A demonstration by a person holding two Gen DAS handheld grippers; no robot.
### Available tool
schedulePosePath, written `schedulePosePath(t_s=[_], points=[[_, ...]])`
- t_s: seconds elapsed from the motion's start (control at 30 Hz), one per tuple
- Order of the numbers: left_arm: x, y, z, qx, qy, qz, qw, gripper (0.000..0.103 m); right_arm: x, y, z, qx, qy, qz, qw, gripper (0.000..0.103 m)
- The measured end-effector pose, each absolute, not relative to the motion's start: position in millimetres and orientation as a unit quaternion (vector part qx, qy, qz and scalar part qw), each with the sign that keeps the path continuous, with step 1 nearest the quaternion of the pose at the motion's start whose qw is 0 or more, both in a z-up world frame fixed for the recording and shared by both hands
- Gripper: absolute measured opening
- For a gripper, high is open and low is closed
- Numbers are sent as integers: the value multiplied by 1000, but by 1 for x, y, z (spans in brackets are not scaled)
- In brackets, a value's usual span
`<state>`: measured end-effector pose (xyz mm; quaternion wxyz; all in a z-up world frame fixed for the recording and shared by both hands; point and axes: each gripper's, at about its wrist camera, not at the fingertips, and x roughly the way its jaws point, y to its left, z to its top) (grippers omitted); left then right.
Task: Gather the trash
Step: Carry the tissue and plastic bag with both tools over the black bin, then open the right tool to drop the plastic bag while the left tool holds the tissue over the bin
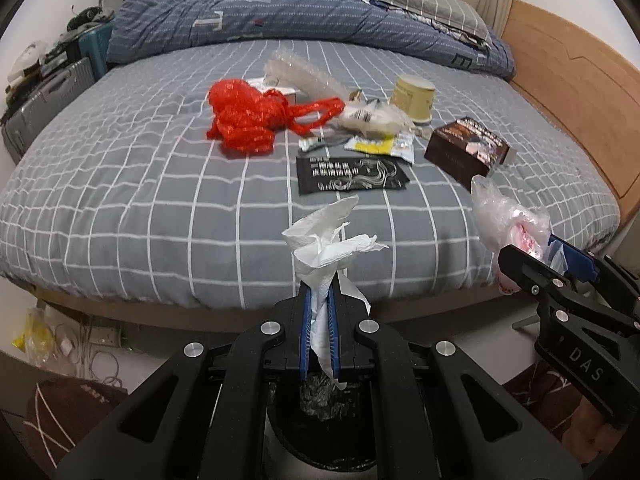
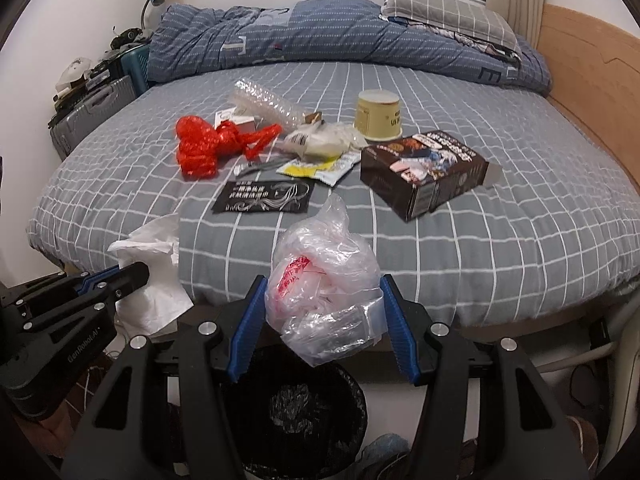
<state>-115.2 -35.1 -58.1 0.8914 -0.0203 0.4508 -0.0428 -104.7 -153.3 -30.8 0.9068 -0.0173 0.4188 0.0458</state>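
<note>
Two grippers loaded; red bag (image 1: 248, 118), brown box (image 2: 424, 170) on bed (image 1: 120, 200).

Bed (image 2: 480, 264), grey checked sheet; ahead of right gripper (image 2: 322, 320): black sachet (image 2: 262, 197), brown box (image 2: 424, 172) ahead-right, red bag (image 2: 208, 148) ahead-left, paper cup (image 2: 378, 114) farther, folded quilt (image 2: 320, 36) beyond.

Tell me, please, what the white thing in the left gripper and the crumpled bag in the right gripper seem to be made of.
White tissue: soft matte paper, probably; it creases, has ragged edges and shows no shine. Clear bag: thin glossy plastic film, likely; it is see-through, wrinkled, catches light, and bears red print.
</note>
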Motion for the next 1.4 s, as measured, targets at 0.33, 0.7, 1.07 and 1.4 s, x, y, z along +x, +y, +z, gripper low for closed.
schedulePosePath(t_s=[0.33, 0.7, 1.07, 1.4], points=[[-136, -31, -88, -28, 483, -42, 874, 7, -123, -149, -56, -16, 454, 50, 890, 54], [-152, -25, -118, -17, 518, -27, 855, 7, -136, -139, -92, -20, 502, 53, 863, 54], [-130, -21, -161, -18, 559, -34, 828, 7, -119, -137, -138, -7, 552, 51, 832, 54], [-116, -20, -193, -19, 594, -32, 803, 7, -100, -129, -179, -11, 591, 56, 804, 54]])
